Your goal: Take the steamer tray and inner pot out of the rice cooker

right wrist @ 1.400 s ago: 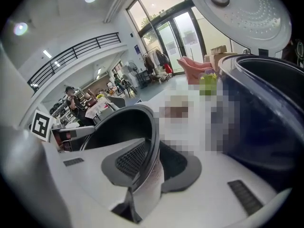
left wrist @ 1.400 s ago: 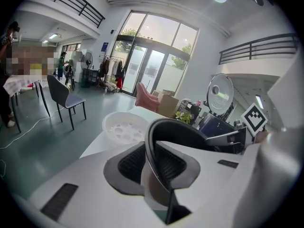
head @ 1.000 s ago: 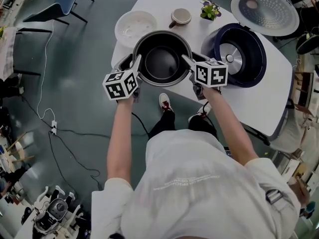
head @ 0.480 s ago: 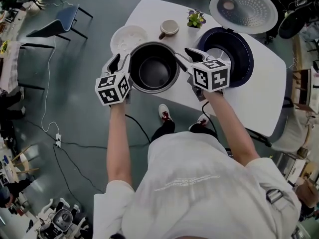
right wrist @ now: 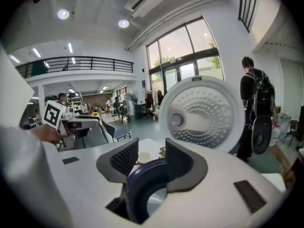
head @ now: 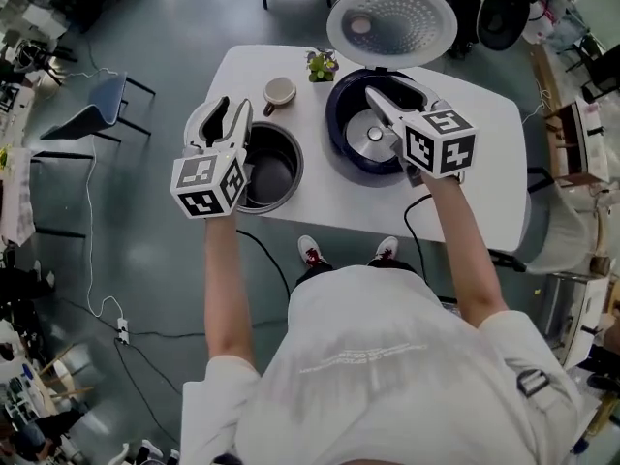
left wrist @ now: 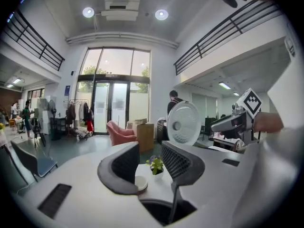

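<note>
Grey-green floor surrounds a white table (head: 484, 163), with a blue chair (head: 97, 105) standing well off to the left.

Over the table's left end hangs the left gripper (head: 232, 114). Its jaws stand apart and have just been easing a little closer, and nothing is between them; the left gripper view shows only the table beyond through the gap.

Just to its right and below it stands the inner pot (head: 276, 168), upright on the tabletop. Its mouth faces up and its axis runs vertical, and it is clear of the cooker. The left gripper is plainly the nearer one to it. The pot's rim shows under that gripper's jaws in its own view, but the pads do not touch it.

The steamer tray cannot be picked out — the left gripper covers that part of the table.

Behind the pot sit a cup (head: 280, 92) and a small plant (head: 322, 64).

Further right is the rice cooker (head: 341, 129), its lid (head: 392, 22) thrown back and the bare heating plate (head: 373, 136) showing in an empty cavity.

The right gripper (head: 395, 100) hovers over that cavity. Its jaws are also spread and grip nothing — the cooker's dark blue rim only shows below them in the right gripper view.

With the pot out on the table, its removal looks done. Any further handling of it would fall to the left side, reaching down and slightly right onto the rim.
</note>
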A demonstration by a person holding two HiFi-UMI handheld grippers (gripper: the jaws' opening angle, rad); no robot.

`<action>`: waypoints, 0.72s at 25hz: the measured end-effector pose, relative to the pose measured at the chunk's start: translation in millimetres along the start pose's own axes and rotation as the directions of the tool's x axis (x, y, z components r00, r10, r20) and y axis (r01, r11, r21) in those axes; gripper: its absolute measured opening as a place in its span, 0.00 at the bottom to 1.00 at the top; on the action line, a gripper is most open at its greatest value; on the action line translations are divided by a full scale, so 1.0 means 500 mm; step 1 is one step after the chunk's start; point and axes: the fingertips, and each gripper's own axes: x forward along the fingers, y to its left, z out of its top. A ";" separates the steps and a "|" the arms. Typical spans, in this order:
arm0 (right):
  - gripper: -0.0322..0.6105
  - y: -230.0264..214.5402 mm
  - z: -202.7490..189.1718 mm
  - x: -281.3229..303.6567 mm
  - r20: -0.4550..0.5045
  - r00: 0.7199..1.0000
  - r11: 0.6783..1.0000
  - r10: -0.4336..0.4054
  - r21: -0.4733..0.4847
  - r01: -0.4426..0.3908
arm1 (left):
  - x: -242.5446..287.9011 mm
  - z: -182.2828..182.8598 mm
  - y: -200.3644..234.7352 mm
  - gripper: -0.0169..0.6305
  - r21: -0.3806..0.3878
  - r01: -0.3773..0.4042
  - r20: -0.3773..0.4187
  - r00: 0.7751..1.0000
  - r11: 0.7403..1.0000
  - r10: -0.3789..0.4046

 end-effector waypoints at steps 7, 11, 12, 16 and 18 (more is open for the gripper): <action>0.32 -0.148 0.038 -0.167 0.085 0.981 0.981 -0.173 -0.076 0.179 | 0.073 0.109 -0.185 0.27 0.130 0.180 0.053 0.981 0.975 -0.188; 0.32 -0.217 0.036 -0.251 0.117 0.961 0.965 -0.252 -0.038 0.258 | 0.104 0.144 -0.280 0.26 0.167 0.259 0.066 0.960 0.951 -0.273; 0.32 -0.230 0.035 -0.269 0.123 0.955 0.961 -0.269 -0.029 0.274 | 0.108 0.150 -0.300 0.26 0.173 0.272 0.069 0.955 0.947 -0.287; 0.30 -0.259 0.034 -0.324 0.153 0.939 0.949 -0.309 -0.014 0.315 | 0.116 0.166 -0.356 0.25 0.189 0.309 0.080 0.941 0.932 -0.328; 0.28 -0.260 0.037 -0.341 0.174 0.938 0.950 -0.300 -0.036 0.311 | 0.118 0.171 -0.372 0.24 0.197 0.319 0.085 0.936 0.927 -0.341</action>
